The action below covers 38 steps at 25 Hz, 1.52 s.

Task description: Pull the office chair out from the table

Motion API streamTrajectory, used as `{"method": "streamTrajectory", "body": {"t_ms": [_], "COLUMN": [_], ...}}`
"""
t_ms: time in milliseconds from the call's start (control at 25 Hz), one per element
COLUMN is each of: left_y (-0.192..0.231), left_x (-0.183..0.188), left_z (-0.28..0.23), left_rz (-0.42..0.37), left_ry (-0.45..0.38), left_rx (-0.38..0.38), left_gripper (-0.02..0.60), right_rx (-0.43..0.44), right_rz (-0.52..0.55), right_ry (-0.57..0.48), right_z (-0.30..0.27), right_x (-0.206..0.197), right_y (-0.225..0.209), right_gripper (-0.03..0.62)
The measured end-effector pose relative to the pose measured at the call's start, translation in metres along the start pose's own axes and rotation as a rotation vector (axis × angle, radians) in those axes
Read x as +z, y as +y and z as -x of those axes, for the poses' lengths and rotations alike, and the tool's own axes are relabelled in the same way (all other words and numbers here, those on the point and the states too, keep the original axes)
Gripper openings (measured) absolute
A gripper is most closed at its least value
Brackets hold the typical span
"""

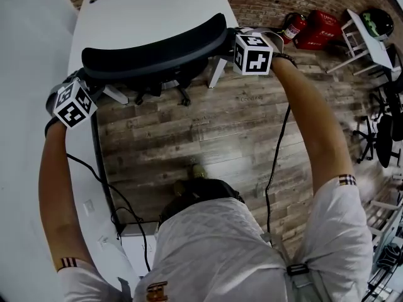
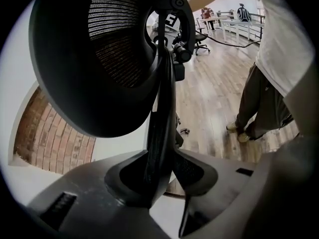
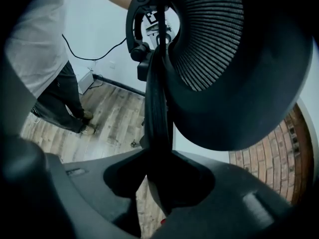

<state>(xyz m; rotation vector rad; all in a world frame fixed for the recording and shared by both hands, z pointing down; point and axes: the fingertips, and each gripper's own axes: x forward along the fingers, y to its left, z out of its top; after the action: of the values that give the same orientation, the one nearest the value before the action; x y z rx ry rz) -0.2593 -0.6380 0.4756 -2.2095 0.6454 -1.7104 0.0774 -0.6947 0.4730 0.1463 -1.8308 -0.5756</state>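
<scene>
**While both claws grip the chair back, the pull line runs toward the person**

As the head view shows it, the office chair stands tucked against the white worktop, with its back facing the person. The top of the back reads as one long curved band running left to right across the view.

- Left claw: at the band's left end. In the left gripper view it is narrowed onto a thin dark edge of the chair back, pads pressing both faces.
- Right claw: at the band's right end. In the right gripper view it is clamped the same way on the matching edge.
- The claws are well apart, one per end; neither hand is nearer.

Judgement: the grasp looks made and the pull has not begun. The chair lies ahead of both claws with the worktop beyond it, and the band's long axis runs crosswise to the pull. Bare wooden floor lies between chair and feet, so the path back looks free. An uneven pull would likely swivel the chair. The base sits near a white worktop leg and could catch on it.
</scene>
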Motion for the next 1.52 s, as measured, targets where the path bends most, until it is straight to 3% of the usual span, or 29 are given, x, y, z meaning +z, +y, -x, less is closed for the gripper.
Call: {"method": "streamTrajectory", "body": {"t_ms": [1120,1520], "left_y": [-0.087,-0.115], "left_x": [-0.029,-0.047], "left_z": [0.055,0.075], "left_rz": [-0.021,-0.029], "left_ry": [0.016,0.004], "left_rx": [-0.070,-0.052], "left_gripper": [0.135,0.137], "right_rx": [-0.034,-0.028], "right_rz": [0.031,0.017], "right_ry": [0.023,0.036], "right_z": [0.032,0.040], "right_x": [0.055,0.081], "right_y": [0.093,0.128], "right_gripper": [0.118,0.116]}}
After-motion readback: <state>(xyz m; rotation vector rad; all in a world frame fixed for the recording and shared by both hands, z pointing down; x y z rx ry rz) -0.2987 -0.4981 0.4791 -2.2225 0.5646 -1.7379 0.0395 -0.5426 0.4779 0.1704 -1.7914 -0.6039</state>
